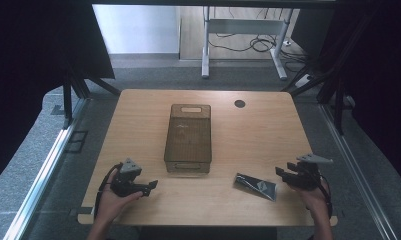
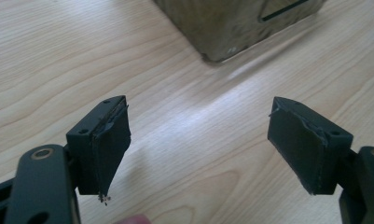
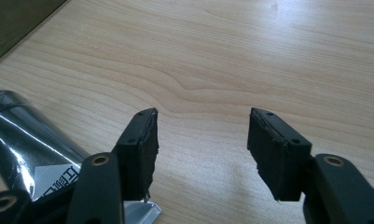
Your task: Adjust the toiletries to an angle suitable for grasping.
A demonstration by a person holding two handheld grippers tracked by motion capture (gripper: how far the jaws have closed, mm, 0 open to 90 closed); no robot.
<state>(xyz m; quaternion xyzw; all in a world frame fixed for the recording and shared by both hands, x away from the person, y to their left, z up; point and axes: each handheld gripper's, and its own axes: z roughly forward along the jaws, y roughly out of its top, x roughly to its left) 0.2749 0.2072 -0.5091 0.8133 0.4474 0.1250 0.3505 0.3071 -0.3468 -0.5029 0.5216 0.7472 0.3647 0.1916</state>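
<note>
high view: a brown see-through bin [image 1: 187, 137] stands at the middle of the wooden table [image 1: 248, 130], and a shiny black packet [image 1: 256, 186] lies flat toward the lower right. left gripper [image 1: 147, 187] sits at lower left, right gripper [image 1: 280, 171] at lower right — just beside the packet, not touching it. left gripper view and right gripper view show both sets of jaws spread apart, holding nothing.
</note>
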